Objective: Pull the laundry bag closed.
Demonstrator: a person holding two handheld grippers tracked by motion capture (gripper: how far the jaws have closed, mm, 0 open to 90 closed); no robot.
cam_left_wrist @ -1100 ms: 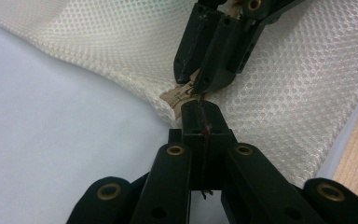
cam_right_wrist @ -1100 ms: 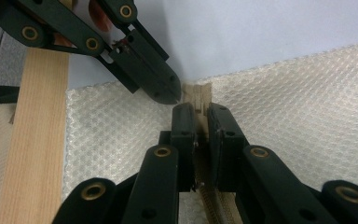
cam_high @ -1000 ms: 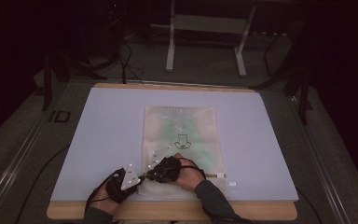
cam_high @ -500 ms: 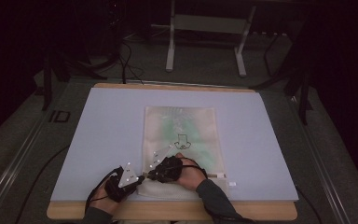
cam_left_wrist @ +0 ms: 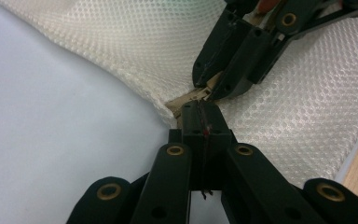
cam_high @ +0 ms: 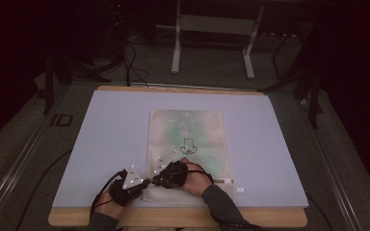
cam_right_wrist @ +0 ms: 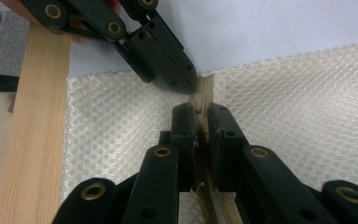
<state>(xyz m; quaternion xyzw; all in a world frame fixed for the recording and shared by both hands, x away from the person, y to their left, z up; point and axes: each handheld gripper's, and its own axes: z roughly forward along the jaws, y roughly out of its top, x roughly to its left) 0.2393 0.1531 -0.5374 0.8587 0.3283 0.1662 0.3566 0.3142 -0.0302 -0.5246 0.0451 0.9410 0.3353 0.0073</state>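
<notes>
A cream mesh zipper bag lies flat on the pale mat, its zipper edge near the table's front. My left gripper meets my right gripper tip to tip at the bag's near left corner. In the left gripper view, the left gripper is shut on the beige end of the zipper tape, with the right gripper just beyond it. In the right gripper view, the right gripper is shut on the zipper, and the left gripper pinches the tape's end ahead of it.
The pale mat covers a wooden table whose front edge runs below my hands. A small white tag lies right of the bag. Metal stand legs and cables sit on the floor behind the table.
</notes>
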